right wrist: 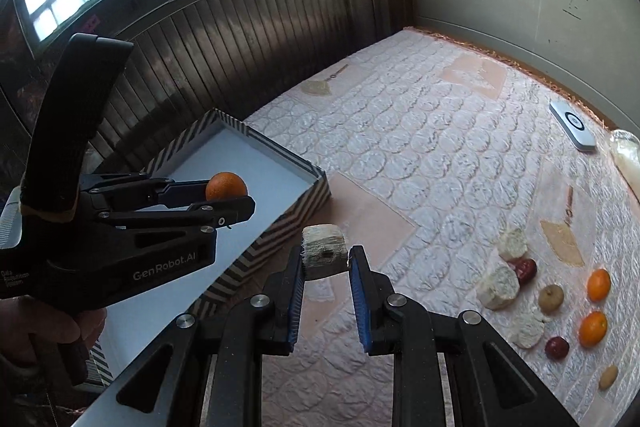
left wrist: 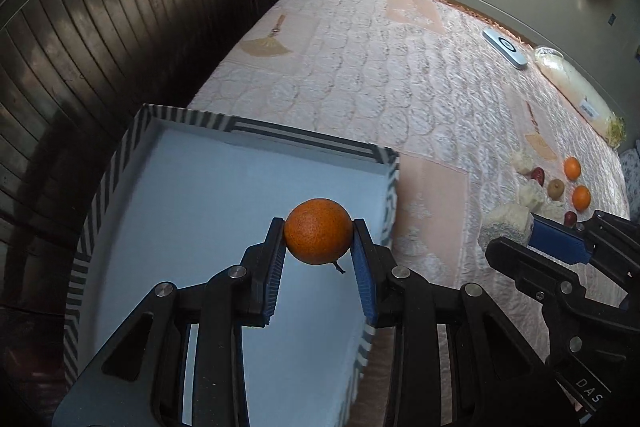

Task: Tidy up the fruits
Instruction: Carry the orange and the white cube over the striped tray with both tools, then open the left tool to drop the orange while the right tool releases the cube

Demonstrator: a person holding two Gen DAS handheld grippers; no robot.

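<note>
Quilted bed [right wrist: 420, 155]; "GenRobot.AI" left gripper [left wrist: 319, 251] jaws pinching orange [left wrist: 319, 231], right gripper [right wrist: 326, 269] jaws pinching pale chunk [right wrist: 324, 249].

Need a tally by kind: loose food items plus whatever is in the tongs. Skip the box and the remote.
Oranges: 3, one in the left tongs, two lying loose
Red dates: 2
Tan fruits: 2
Pale chunks: 4, one in the right tongs, three loose
Total: 11
</note>
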